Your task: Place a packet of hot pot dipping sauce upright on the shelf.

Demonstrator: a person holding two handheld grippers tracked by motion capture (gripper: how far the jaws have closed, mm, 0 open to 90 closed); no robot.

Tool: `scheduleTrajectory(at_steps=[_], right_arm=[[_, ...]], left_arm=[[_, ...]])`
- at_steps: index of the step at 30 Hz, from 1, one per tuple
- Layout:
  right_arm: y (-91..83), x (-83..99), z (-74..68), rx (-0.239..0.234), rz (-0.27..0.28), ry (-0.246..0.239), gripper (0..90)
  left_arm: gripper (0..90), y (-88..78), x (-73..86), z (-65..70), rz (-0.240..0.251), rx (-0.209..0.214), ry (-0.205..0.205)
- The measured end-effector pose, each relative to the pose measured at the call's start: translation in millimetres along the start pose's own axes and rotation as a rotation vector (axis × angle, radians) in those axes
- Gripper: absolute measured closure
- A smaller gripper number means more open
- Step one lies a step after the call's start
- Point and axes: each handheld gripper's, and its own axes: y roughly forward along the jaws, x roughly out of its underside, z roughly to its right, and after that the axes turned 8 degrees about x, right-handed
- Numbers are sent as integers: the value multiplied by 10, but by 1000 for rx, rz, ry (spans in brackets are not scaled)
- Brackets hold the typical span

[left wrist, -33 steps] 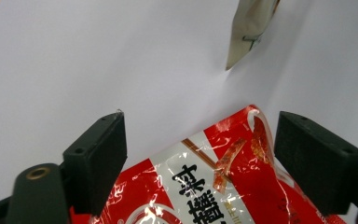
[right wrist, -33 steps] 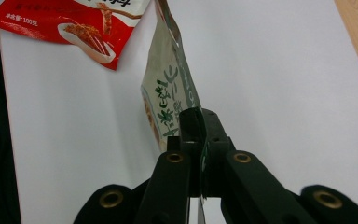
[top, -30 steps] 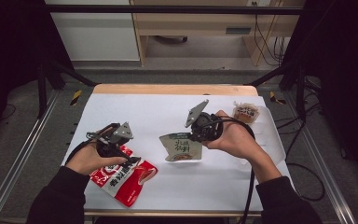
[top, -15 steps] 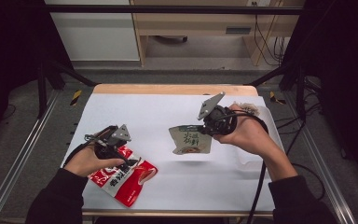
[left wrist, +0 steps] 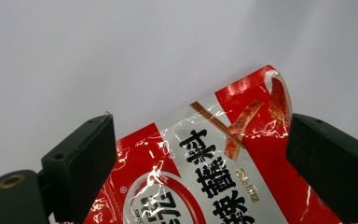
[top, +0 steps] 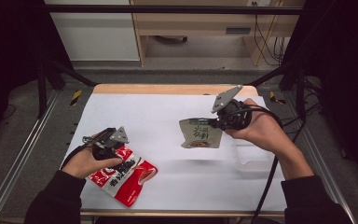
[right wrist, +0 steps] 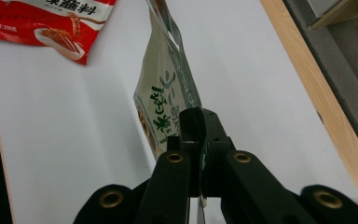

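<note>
The white surface carries the work. Biggest change since a sec ago: the right gripper, clamped on the top edge of the beige-green pouch, moves up and toward the far right of the surface, so the pouch now hangs clear of it instead of sitting near the middle. Right gripper view confirms: jaws pressed together on the pouch's seal, pouch dangling edge-on. Looks like a carry step, w/ the pouch en route to wherever it gets set down.

Smaller change: the left gripper has just been opening; its jaws stand wide apart over the red pouch, not pressing it. The red pouch lies flat at the near-left of the surface, prob just released.

Count: 2 pouches (1 red, 1 beige-green), 2 grippers, 1 surface
</note>
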Motion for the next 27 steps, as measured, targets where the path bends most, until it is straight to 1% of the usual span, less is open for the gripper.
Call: scheduleTrajectory(at_steps=[2, 6, 11, 12, 13, 14, 15, 16, 19, 20, 27], right_arm=[[-38, 14, 25, -2, 4, 3, 900], [-119, 46, 71, 17, 16, 17, 900], [-197, 71, 108, 38, 17, 25, 900], [-252, 92, 137, 44, 23, 30, 900], [-252, 92, 137, 44, 23, 30, 900], [-313, 113, 175, 53, 25, 28, 900], [-313, 113, 175, 53, 25, 28, 900], [-371, 134, 214, 66, 33, 38, 900], [-417, 152, 234, 75, 33, 49, 900], [-472, 185, 267, 86, 37, 58, 900], [-578, 290, 340, 101, 42, 73, 900]], left_arm=[[88, 4, 8, -5, -2, -1, -1], [86, 9, 26, -6, -2, -3, -6], [85, 11, 49, -5, -1, -5, -11], [84, 6, 63, -11, 5, -12, -16], [85, 6, 63, -11, 5, -12, -16], [84, 5, 76, -18, 5, -12, -18], [84, 5, 76, -18, 5, -12, -18], [84, 8, 88, -20, 5, -13, -22], [84, 6, 96, -21, 7, -10, -24], [84, 10, 102, -23, 4, -10, -26], [84, 10, 122, -19, 14, -16, -30]])
